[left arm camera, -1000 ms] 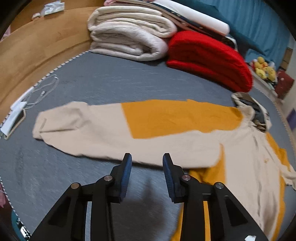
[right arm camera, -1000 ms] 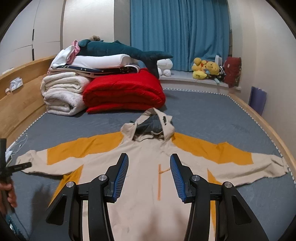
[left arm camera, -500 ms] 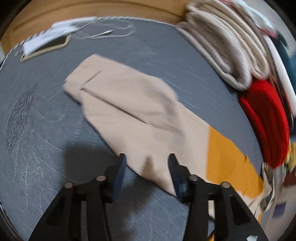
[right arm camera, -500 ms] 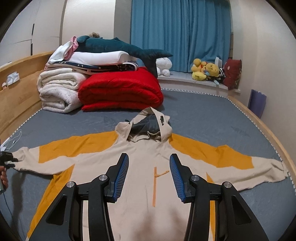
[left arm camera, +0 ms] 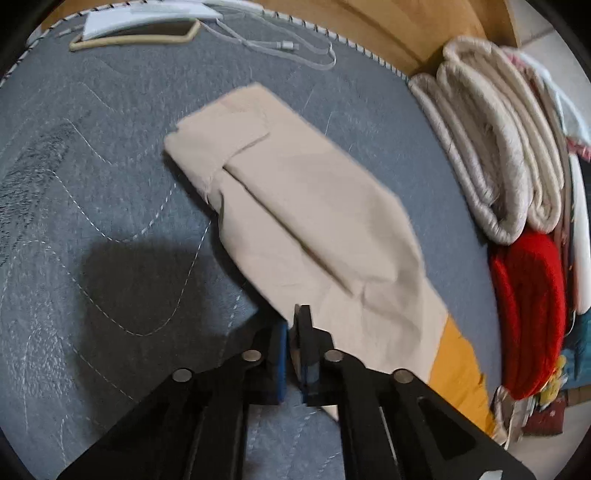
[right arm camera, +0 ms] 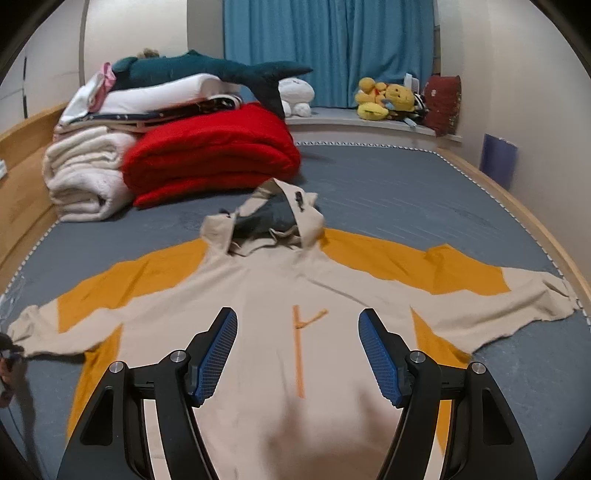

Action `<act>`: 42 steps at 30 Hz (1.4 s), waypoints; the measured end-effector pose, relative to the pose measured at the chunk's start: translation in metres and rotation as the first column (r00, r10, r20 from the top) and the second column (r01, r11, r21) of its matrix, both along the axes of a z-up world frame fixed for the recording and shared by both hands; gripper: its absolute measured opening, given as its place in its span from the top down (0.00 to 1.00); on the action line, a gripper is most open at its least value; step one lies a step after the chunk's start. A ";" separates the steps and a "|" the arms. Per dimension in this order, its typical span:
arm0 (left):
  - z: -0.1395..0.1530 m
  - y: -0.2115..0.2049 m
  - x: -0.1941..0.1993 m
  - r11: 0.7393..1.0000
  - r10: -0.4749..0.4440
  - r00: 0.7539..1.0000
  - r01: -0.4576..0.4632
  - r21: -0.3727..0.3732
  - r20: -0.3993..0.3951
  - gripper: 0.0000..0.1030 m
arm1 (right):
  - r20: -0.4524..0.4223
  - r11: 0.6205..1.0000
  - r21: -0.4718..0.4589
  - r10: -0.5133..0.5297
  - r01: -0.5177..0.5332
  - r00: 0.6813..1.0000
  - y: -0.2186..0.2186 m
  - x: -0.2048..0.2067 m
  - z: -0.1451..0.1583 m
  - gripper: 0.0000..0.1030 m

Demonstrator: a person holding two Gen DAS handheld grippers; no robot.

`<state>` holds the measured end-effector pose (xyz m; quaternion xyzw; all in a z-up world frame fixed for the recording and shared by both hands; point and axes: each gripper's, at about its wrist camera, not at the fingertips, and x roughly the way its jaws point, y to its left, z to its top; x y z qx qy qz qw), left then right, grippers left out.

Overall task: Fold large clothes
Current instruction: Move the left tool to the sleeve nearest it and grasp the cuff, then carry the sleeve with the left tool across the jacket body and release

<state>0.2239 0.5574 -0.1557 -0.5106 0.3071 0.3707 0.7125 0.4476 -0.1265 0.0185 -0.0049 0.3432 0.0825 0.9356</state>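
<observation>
A beige-and-orange hooded jacket [right arm camera: 280, 295] lies spread face up across the grey mattress [right arm camera: 424, 192], its hood toward the curtained far end and both sleeves stretched out toward the 2 long edges. From my remote seat, the left gripper [left arm camera: 293, 332] is clamped shut on the lower edge of the jacket's left sleeve [left arm camera: 295, 206], a thin fold of beige cloth pinched between its pads a little way in from the cuff, which points toward the wooden bed edge [left arm camera: 388, 33]. The right gripper [right arm camera: 297, 354] hangs over the jacket's chest near the orange zip line; its jaws are opening, with no cloth caught between them, only the flat front of the garment below.

A phone in a tan case [left arm camera: 136, 35] and a white charging cable [left arm camera: 280, 46] lie at the mattress corner beyond the cuff. Along the left edge sits a folded white blanket [right arm camera: 85, 177], touching a folded red blanket [right arm camera: 210, 158], with a teal plush shark [right arm camera: 218, 70] on top of the pile. Yellow plush toys [right arm camera: 384, 98] sit on the ledge past the far end, in front of the blue curtain [right arm camera: 328, 48].
</observation>
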 end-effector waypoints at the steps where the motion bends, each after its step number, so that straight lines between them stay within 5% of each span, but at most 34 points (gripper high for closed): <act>1: 0.012 -0.004 0.003 0.999 -0.010 1.000 0.010 0.041 0.003 1.00 | -0.014 1.000 -0.001 0.009 -0.009 1.000 0.000 0.001 -0.001 0.33; 6: 0.091 -0.062 0.044 0.954 -0.173 0.984 0.157 0.256 0.043 1.00 | -0.056 0.992 -0.089 0.085 -0.090 0.995 0.011 -0.001 -0.001 0.37; 9: 0.145 -0.146 0.086 0.861 -0.394 0.916 0.337 0.381 0.081 1.00 | -0.064 0.991 -0.097 0.084 -0.090 0.994 0.009 -0.005 0.000 0.37; 11: 0.164 -0.202 0.107 0.786 -0.523 0.849 0.442 0.433 0.083 1.00 | -0.093 0.994 -0.068 0.078 -0.084 0.993 0.004 -0.005 -0.002 0.37; 15: 0.175 -0.326 0.149 0.592 -0.759 0.649 0.653 0.473 0.055 1.00 | -0.154 0.999 0.006 0.042 -0.041 0.987 -0.009 -0.001 -0.007 0.44; 18: 0.159 -0.393 0.165 0.457 -0.871 0.491 0.780 0.427 0.035 1.00 | -0.163 0.999 0.026 0.034 -0.030 0.986 -0.011 0.002 -0.006 0.56; 19: 0.148 -0.419 0.172 0.393 -0.906 0.422 0.830 0.395 0.014 1.00 | -0.158 0.999 0.034 0.034 -0.029 0.987 -0.011 0.001 -0.004 0.63; 22: 0.118 -0.452 0.187 0.292 -0.949 0.312 0.923 0.251 -0.042 0.92 | -0.138 0.998 0.051 0.050 -0.043 0.989 -0.008 0.003 0.001 0.70; 24: 0.113 -0.444 0.187 0.318 -0.944 0.329 0.928 0.194 -0.026 0.92 | -0.130 0.997 0.064 0.060 -0.052 0.990 -0.006 0.004 0.002 0.70; 28: 0.145 -0.416 0.174 0.377 -0.926 0.375 0.901 0.216 0.054 0.84 | -0.151 0.994 0.092 0.077 -0.063 0.985 -0.004 0.010 -0.003 0.68; 35: 0.178 -0.358 0.147 0.498 -0.853 0.517 0.849 0.177 -0.079 0.77 | -0.192 0.983 0.135 0.147 -0.122 0.970 0.009 0.012 -0.009 0.66; 38: 0.155 -0.339 0.138 0.541 -0.829 0.557 0.823 0.173 -0.058 0.75 | -0.189 0.977 0.130 0.193 -0.170 0.963 0.024 0.005 -0.011 0.68; 40: 0.121 -0.329 0.143 0.570 -0.812 0.578 0.816 0.099 -0.082 0.75 | -0.178 0.972 0.115 0.225 -0.207 0.958 0.034 -0.001 -0.012 0.83; 42: 0.088 -0.323 0.156 0.569 -0.822 0.567 0.822 -0.013 -0.053 0.76 | -0.174 0.965 0.102 0.257 -0.242 0.951 0.043 -0.006 -0.014 0.84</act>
